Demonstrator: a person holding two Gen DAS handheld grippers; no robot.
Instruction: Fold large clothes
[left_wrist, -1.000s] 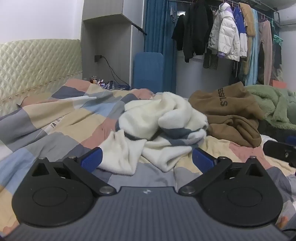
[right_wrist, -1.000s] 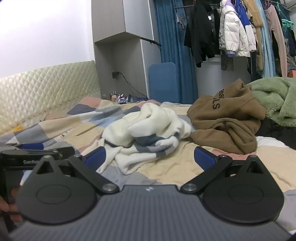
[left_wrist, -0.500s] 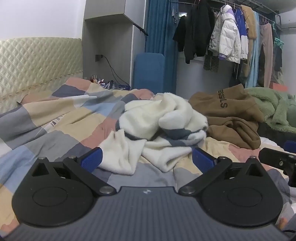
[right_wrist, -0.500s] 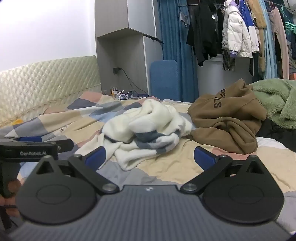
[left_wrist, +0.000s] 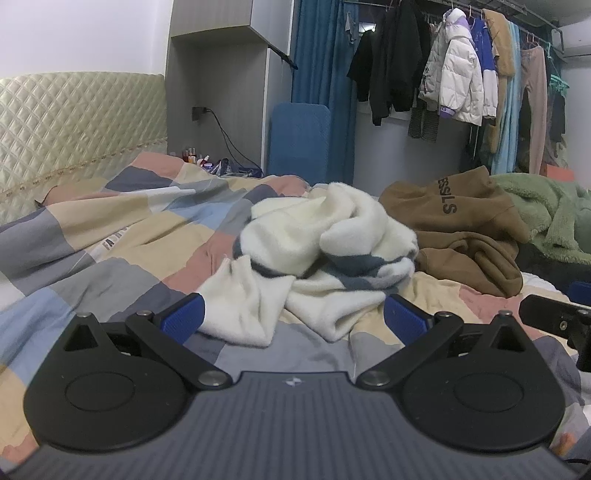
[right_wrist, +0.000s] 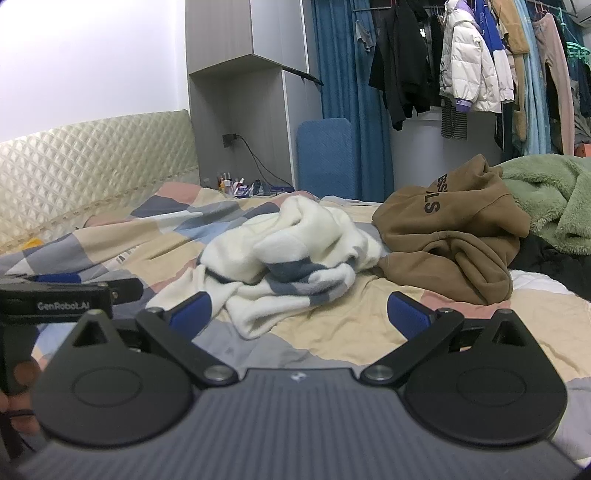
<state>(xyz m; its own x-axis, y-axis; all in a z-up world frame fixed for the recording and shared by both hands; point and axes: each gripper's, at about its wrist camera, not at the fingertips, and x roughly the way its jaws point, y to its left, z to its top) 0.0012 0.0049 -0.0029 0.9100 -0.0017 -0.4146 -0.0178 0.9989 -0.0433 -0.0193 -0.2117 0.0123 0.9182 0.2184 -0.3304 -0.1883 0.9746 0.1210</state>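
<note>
Lying crumpled, white garment (left_wrist: 325, 254) trails one end toward left gripper (left_wrist: 293, 321).

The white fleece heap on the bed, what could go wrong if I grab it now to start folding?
The white fleece garment is bunched with layers twisted together, so either open gripper, left or right, may pinch several layers and lift a tangle. The brown hoodie seems to touch its far edge and could drag along. The loose checked quilt underneath could also get pinched.

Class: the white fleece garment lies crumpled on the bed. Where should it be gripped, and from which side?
Probably the loose flap at the near edge of the white fleece garment, approached from the near side: it lies flat and free, just ahead of the open left hand-held gripper.
</note>
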